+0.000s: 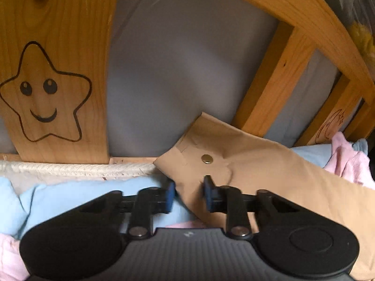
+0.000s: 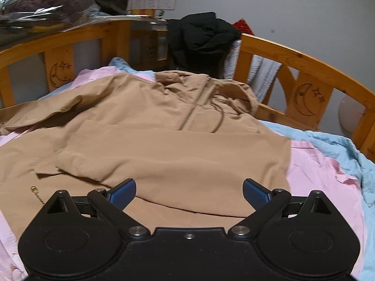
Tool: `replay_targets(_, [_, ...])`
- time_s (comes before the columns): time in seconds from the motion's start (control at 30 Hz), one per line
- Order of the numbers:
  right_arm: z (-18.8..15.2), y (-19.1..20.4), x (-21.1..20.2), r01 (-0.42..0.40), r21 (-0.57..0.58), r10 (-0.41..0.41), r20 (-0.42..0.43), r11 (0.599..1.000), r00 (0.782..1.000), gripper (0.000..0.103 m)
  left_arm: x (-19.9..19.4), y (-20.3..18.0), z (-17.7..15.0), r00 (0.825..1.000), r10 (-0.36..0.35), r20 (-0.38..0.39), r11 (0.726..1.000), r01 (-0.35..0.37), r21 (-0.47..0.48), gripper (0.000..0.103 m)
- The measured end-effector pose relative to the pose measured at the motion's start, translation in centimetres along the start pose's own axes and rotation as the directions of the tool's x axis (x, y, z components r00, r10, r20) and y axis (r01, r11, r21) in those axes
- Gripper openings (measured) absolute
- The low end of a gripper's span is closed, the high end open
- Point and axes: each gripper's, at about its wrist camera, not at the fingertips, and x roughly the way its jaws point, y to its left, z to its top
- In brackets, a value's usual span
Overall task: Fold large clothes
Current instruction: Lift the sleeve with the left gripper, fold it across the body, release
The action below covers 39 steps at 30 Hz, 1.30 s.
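Observation:
A tan hooded jacket lies spread on the bed, zipper up, one sleeve folded across its body. My right gripper is open and empty, just above the jacket's lower part. In the left wrist view, the other tan sleeve stretches toward the wooden rail, its cuff with a metal snap button. My left gripper hovers at the cuff end with its jaws partly open; the cloth lies between the blue pads, and they do not look clamped on it.
A wooden bed rail with a carved star and moon panels surrounds the bed. Pink and light blue sheets lie under the jacket. A black garment hangs on the far rail. Bagged items sit far left.

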Motion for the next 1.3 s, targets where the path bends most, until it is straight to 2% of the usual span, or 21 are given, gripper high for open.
replay_targets(0.07, [0.1, 0.6, 0.0, -0.019, -0.01, 0.019, 0.002, 1.0, 1.0, 0.098, -1.0, -0.3, 0.2, 0.999, -0.029, 0.027, 0.999, 0.028, 0.017, 0.01])
replay_targets(0.13, [0.2, 1.0, -0.3, -0.035, -0.023, 0.036, 0.013, 0.999, 0.999, 0.098, -2.0, -0.6, 0.0, 0.994, -0.079, 0.072, 0.994, 0.073, 0.076, 0.006])
replay_targets(0.23, [0.3, 1.4, -0.8, -0.05, -0.036, 0.051, 0.025, 0.998, 0.998, 0.098, -5.0, -1.7, -0.5, 0.971, -0.18, 0.158, 0.967, 0.146, 0.209, 0.004])
replay_targets(0.3, [0.4, 1.4, -0.9, -0.059, -0.031, 0.06, 0.031, 0.998, 0.998, 0.098, -7.5, -2.8, -1.2, 0.936, -0.276, 0.216, 0.925, 0.199, 0.323, 0.003])
replay_targets(0.37, [0.7, 1.2, -1.1, -0.073, -0.016, 0.074, 0.041, 0.997, 0.996, 0.098, -10.3, -4.1, -2.1, 0.881, -0.401, 0.252, 0.856, 0.263, 0.444, 0.003])
replay_targets(0.4, [0.9, 1.1, -1.1, -0.082, -0.004, 0.083, 0.044, 0.997, 0.996, 0.098, -11.4, -4.7, -2.5, 0.85, -0.46, 0.258, 0.819, 0.293, 0.494, 0.002])
replay_targets(0.47, [1.6, 0.8, -0.9, -0.124, 0.038, 0.122, 0.054, 0.992, 0.991, 0.098, -14.5, -6.2, -3.7, 0.778, -0.584, 0.232, 0.715, 0.357, 0.602, 0.002])
replay_targets(0.53, [2.7, 0.3, -0.5, -0.201, 0.128, 0.193, 0.068, 0.971, 0.979, 0.098, -16.4, -7.8, -4.9, 0.717, -0.676, 0.171, 0.605, 0.407, 0.685, 0.002])
replay_targets(0.57, [3.3, 0.0, -0.3, -0.25, 0.185, 0.239, 0.082, 0.95, 0.968, 0.098, -17.4, -8.6, -5.6, 0.681, -0.723, 0.117, 0.531, 0.438, 0.726, 0.002])
replay_targets(0.6, [3.8, -0.4, -0.2, -0.294, 0.237, 0.279, 0.097, 0.926, 0.956, 0.099, -18.4, -9.3, -6.2, 0.648, -0.759, 0.059, 0.456, 0.465, 0.759, 0.002])
replay_targets(0.67, [5.1, -1.2, 0.3, -0.406, 0.361, 0.373, 0.16, 0.84, 0.914, 0.101, -20.1, -10.7, -7.8, 0.588, -0.806, -0.07, 0.301, 0.508, 0.807, 0.002])
replay_targets(0.73, [6.2, -1.3, 0.6, -0.483, 0.427, 0.428, 0.225, 0.765, 0.875, 0.102, -20.8, -12.1, -9.1, 0.533, -0.829, -0.169, 0.194, 0.558, 0.806, 0.002])
replay_targets(0.83, [7.6, -0.8, 1.8, -0.6, 0.469, 0.548, 0.259, 0.648, 0.795, 0.102, -21.6, -13.4, -11.0, 0.498, -0.835, -0.234, 0.112, 0.57, 0.814, 0.002])
replay_targets(0.9, [7.3, -0.6, 2.9, -0.612, 0.543, 0.576, 0.261, 0.576, 0.774, 0.102, -21.7, -13.9, -12.0, 0.486, -0.832, -0.269, 0.071, 0.573, 0.817, 0.002])
replay_targets(0.93, [6.8, -0.4, 3.9, -0.607, 0.594, 0.6, 0.245, 0.528, 0.761, 0.102, -21.6, -14.3, -12.7, 0.486, -0.828, -0.278, 0.057, 0.568, 0.821, 0.002])
replay_targets(0.97, [6.4, -0.4, 4.5, -0.592, 0.632, 0.611, 0.227, 0.5, 0.758, 0.102, -21.5, -14.3, -13.3, 0.491, -0.824, -0.285, 0.047, 0.56, 0.827, 0.002])
replay_targets(1.03, [5.0, -0.2, 5.9, -0.543, 0.723, 0.638, 0.186, 0.426, 0.748, 0.102, -21.3, -14.5, -13.9, 0.504, -0.815, -0.285, 0.046, 0.548, 0.835, 0.002])
replay_targets(1.1, [3.7, 0.1, 6.7, -0.489, 0.791, 0.666, 0.142, 0.368, 0.732, 0.102, -21.0, -13.9, -14.2, 0.531, -0.804, -0.267, 0.076, 0.538, 0.84, 0.002])
replay_targets(1.13, [3.0, 0.2, 6.8, -0.462, 0.822, 0.678, 0.13, 0.335, 0.723, 0.102, -20.9, -13.5, -14.1, 0.538, -0.8, -0.267, 0.086, 0.542, 0.836, 0.002])
replay_targets(1.2, [2.1, 0.0, 6.6, -0.439, 0.854, 0.69, 0.14, 0.279, 0.71, 0.102, -20.9, -13.1, -14.1, 0.53, -0.8, -0.281, 0.073, 0.551, 0.831, 0.002])
replay_targets(1.3, [2.1, -0.5, 6.6, -0.427, 0.871, 0.672, 0.168, 0.241, 0.721, 0.102, -21.5, -12.4, -14.5, 0.49, -0.811, -0.318, 0.008, 0.554, 0.833, 0.002])
